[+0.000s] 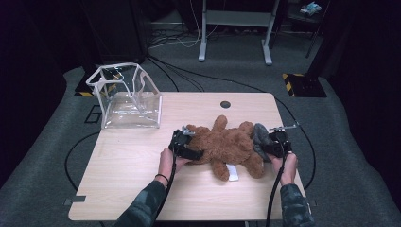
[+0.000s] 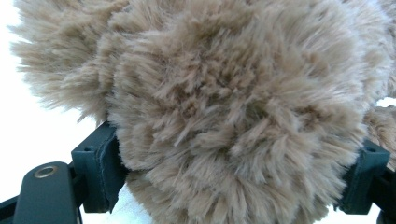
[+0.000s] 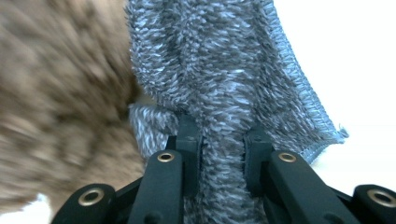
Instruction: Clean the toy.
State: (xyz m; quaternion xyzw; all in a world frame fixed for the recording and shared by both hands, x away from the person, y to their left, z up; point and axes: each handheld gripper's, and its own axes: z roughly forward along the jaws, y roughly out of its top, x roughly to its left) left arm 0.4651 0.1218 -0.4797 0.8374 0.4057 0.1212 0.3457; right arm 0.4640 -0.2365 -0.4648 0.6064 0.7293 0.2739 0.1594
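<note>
On a pale wood table (image 1: 142, 189) over grey carpet (image 1: 359, 156), left hand-held gripper (image 1: 188, 144) grasps teddy bear (image 1: 227, 144), right (image 1: 270, 144) grey cloth (image 1: 259, 137)

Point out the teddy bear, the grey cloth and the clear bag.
teddy bear (image 1: 227, 144), high view, on its brown belly.
grey cloth (image 3: 224, 84), right gripper view, on the fuzzy fold above the jaws.
clear bag (image 1: 130, 106), high view, on its front wall.

The shaggy plush teddy bear (image 1: 226, 145) is warm caramel brown, with a small white tag (image 1: 233, 173) at its lower edge. At its right end sits a fuzzy piece of cloth (image 1: 259, 139) — mottled grey flecked with paler blue-grey. Both tools (image 1: 187, 142) (image 1: 276, 142) are black. The tabletop (image 1: 132, 165) is pale wood grain; upper left, a clear plastic bag (image 1: 126, 97) has whitish trim.
</note>
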